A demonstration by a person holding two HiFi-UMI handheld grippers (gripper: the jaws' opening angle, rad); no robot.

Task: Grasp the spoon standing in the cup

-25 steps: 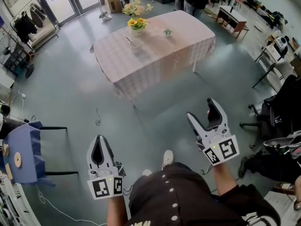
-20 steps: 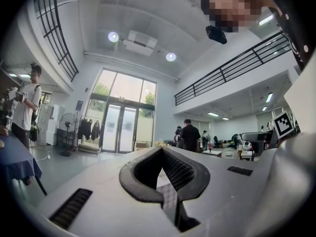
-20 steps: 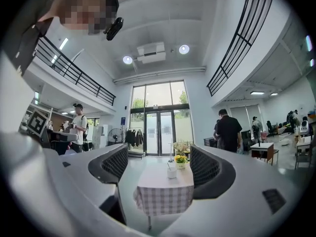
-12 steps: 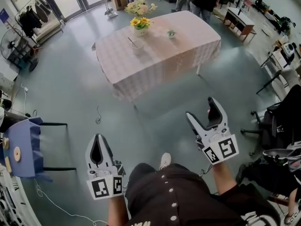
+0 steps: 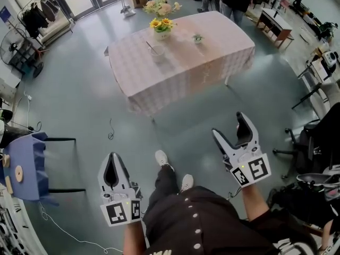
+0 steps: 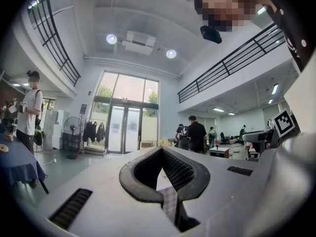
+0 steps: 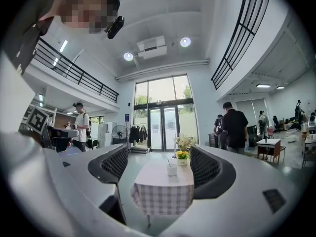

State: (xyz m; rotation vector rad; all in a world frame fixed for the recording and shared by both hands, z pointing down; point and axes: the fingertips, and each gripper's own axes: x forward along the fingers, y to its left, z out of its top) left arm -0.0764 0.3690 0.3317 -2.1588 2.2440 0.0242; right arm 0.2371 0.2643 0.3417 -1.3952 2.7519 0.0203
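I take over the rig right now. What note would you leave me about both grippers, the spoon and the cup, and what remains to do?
Left gripper: shut, empty.
Right gripper: open; its jaws have just been opening, nothing between them.
Cup: on the table, across the floor from the person, near the flower pot. The spoon stands in it.
Done: nothing grasped yet.
Left: walk up to the table, then probably bring the open right gripper around the spoon's handle and close.
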